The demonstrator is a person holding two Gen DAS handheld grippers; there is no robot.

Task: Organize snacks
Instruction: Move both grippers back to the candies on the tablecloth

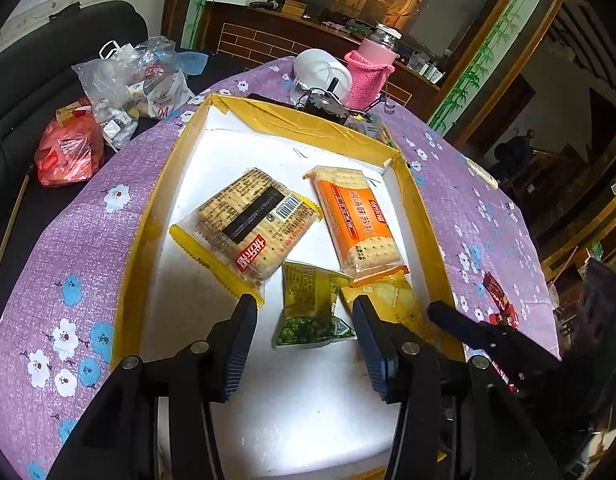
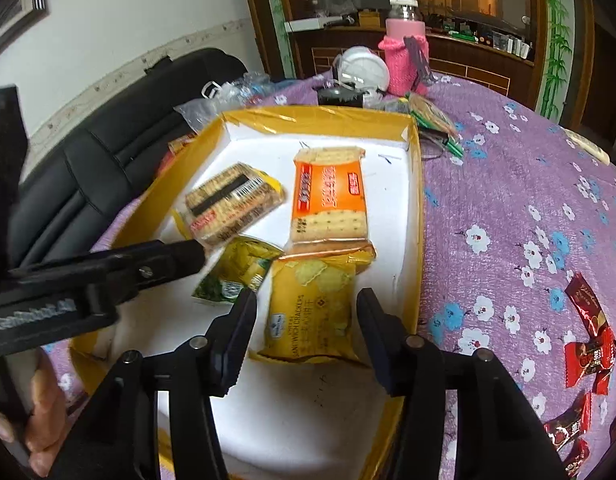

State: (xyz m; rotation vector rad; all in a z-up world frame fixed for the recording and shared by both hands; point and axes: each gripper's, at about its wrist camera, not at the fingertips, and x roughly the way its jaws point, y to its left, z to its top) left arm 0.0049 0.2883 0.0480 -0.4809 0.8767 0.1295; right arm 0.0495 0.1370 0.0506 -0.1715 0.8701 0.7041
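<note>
A white box with a yellow taped rim [image 1: 292,120] [image 2: 319,114] holds several snack packs. A clear cracker pack with a barcode [image 1: 252,220] [image 2: 232,200] lies at its left and an orange cracker pack [image 1: 359,220] [image 2: 327,196] at its right. My left gripper [image 1: 304,304] hangs open over a green pea pack [image 1: 311,320] [image 2: 236,272], gripping nothing. My right gripper [image 2: 308,294] is open astride a yellow sandwich-cracker pack [image 2: 311,320] [image 1: 391,296] that lies flat on the box floor, pads clear of it. Red wrapped candies [image 2: 587,344] [image 1: 499,300] sit on the cloth to the right.
The purple flowered tablecloth [image 2: 507,200] covers a round table. A pink-sleeved bottle [image 1: 367,76] [image 2: 403,56] and a white bowl-like object [image 1: 319,72] stand behind the box. Plastic bags [image 1: 128,80] and a red bag [image 1: 68,148] lie on a black sofa at left.
</note>
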